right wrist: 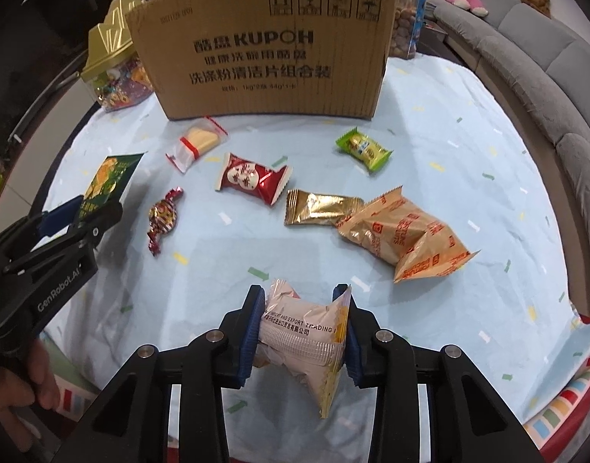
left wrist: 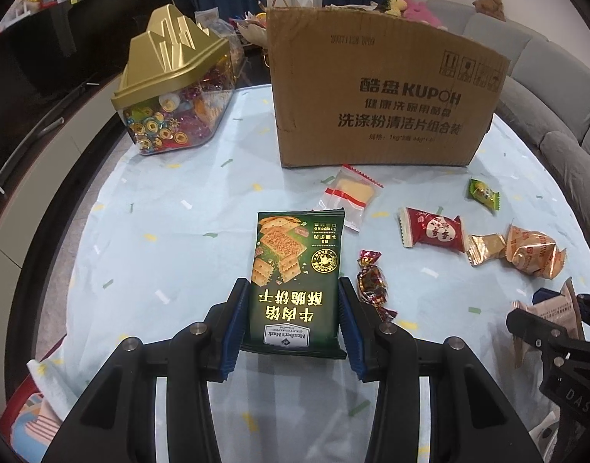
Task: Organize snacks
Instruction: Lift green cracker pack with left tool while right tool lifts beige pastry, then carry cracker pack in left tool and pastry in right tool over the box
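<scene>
At the table's far edge stands a corrugated cardboard box [right wrist: 264, 50]; crinkly foil snacks lie scattered mid-cloth. Left gripper [left wrist: 293, 301] clamps a flat glossy green cracker packet [left wrist: 295, 270] (lifted clear), and right gripper [right wrist: 300, 308] pinches a puffy pale pastry wrapper [right wrist: 302, 332] near the front edge.

Each gripper [left wrist: 293, 308] is black, with ribbed blue pads, silver screws and white "GenRobot.AI" lettering.

Two wrist fisheyes, close, steeply downward over the table [left wrist: 148, 208]; cardboard box [right wrist: 264, 46] and scattered snacks shared
</scene>
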